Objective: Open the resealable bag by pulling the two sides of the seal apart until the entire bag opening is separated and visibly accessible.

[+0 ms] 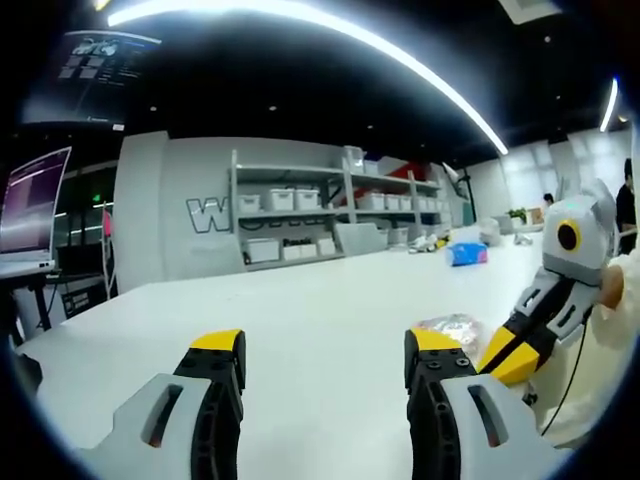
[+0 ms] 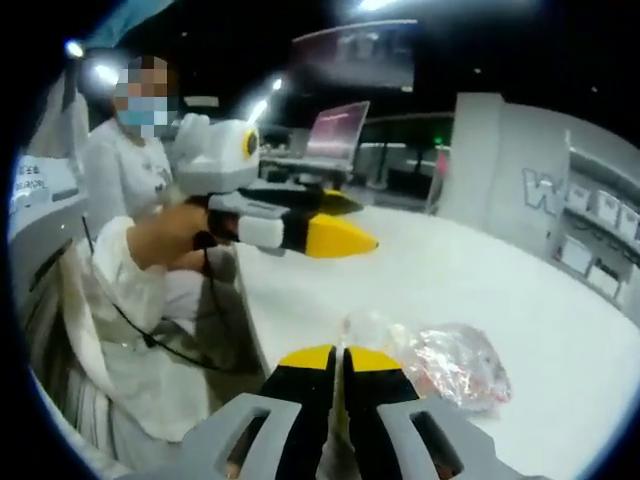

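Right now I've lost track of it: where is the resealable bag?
The resealable bag lies on the white table, just beyond the right gripper's closed tips in the right gripper view.

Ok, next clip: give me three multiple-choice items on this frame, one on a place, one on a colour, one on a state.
1. Where does the resealable bag lie?
A. on the white table
B. on a shelf
C. in the person's lap

2. What colour are the tips of the jaws?
A. red
B. yellow
C. green

3. How do the left gripper jaws stand?
A. shut on the bag
B. shut on nothing
C. wide apart, holding nothing

Key: 1 A, the bag rests flat on the tabletop ahead of the right gripper. 2 B, both views show yellow tips. 3 C, bare table shows between the jaws in the left gripper view.
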Motion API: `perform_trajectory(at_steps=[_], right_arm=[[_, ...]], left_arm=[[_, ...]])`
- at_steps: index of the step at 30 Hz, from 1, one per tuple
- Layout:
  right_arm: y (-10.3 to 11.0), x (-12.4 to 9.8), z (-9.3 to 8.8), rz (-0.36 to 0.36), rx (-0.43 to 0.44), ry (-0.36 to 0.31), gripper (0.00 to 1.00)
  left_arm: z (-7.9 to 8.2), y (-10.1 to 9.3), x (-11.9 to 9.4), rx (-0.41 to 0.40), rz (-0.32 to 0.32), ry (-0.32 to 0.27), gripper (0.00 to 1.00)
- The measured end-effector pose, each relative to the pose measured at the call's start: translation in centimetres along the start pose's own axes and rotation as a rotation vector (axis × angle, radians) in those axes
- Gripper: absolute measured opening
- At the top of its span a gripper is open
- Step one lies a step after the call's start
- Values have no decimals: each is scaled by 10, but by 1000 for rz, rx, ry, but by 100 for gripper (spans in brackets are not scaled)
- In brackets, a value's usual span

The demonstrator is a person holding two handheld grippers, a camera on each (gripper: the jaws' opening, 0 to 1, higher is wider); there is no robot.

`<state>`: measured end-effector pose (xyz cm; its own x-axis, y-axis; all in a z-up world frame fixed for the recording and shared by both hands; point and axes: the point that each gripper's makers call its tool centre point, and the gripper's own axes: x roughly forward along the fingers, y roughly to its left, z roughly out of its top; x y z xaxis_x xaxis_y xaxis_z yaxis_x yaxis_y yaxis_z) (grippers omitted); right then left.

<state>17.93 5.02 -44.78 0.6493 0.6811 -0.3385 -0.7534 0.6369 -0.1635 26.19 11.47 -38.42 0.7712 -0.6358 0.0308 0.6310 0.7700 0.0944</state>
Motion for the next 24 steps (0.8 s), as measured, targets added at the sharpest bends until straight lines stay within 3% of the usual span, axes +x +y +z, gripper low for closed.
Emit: perform_trajectory(at_steps=[6,10,14,16,18,24], right_arm=[[0,-1,0,-14,13,-11,0],[0,-2,1,-8,76,-30,0],[-3,-3,5,-2,245,-108,0],[-9,-7,11,2,394,-178,0],[-15,-10,14,5,485,-230,0],[-21,-14,16,-9,500,-257,0]], left_arm=[[-2,-5,0,0,-15,8,63],[-3,-8,0,-6,-27,16,61],[-4,-11,0,-5,-34,21,61],[-5,-13,0,-6,-40,24,61],[-6,-18,0,-8,-58,32,60],[-8,-29,0,-31,-99,53,58]])
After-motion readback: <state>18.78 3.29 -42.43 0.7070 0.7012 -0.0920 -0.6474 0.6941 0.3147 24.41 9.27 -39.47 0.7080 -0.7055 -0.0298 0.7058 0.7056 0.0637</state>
